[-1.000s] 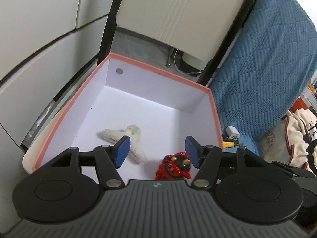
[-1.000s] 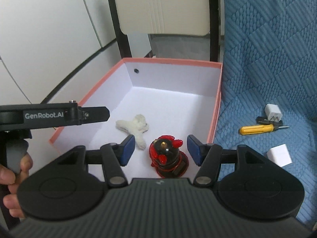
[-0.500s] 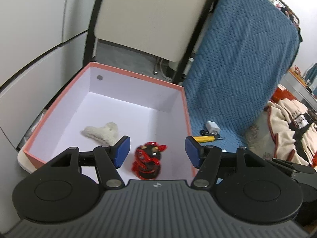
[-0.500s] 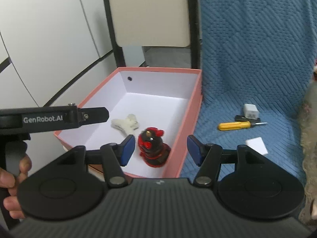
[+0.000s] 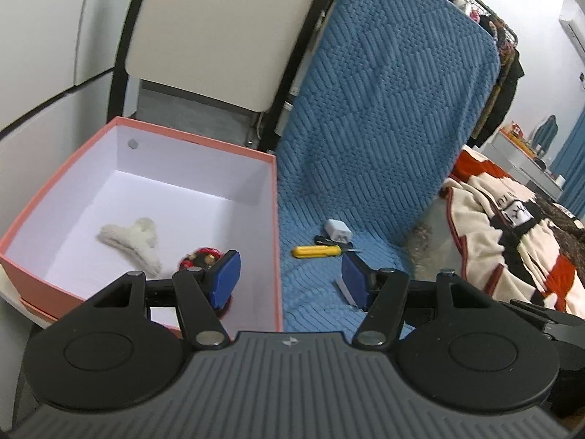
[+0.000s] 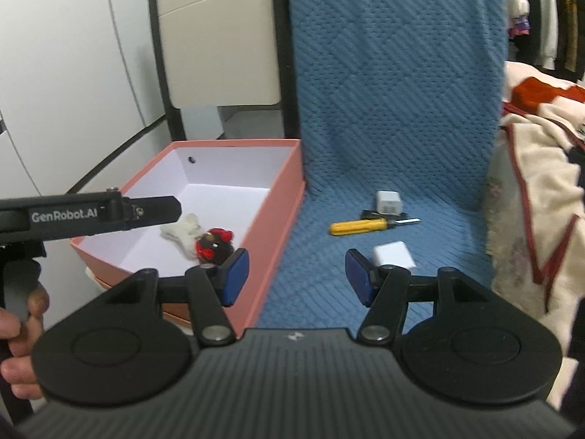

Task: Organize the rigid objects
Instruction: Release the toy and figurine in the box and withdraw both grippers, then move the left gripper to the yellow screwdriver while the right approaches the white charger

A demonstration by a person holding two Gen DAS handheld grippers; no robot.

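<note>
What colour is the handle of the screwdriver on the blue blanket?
Yellow; the screwdriver shows best in the right wrist view.

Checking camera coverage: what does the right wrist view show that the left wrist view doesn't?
Only the right wrist view: the left gripper's arm, marked GenRobot.AI, the hand holding it, and the whole white cube on the blue blanket; the left view shows just a sliver behind its finger.

Only the left wrist view: a clothes rack and a far shelf.

Both: pink box holding a white fuzzy toy and red-black figurine, yellow screwdriver, white charger, and open, empty jaws.
</note>
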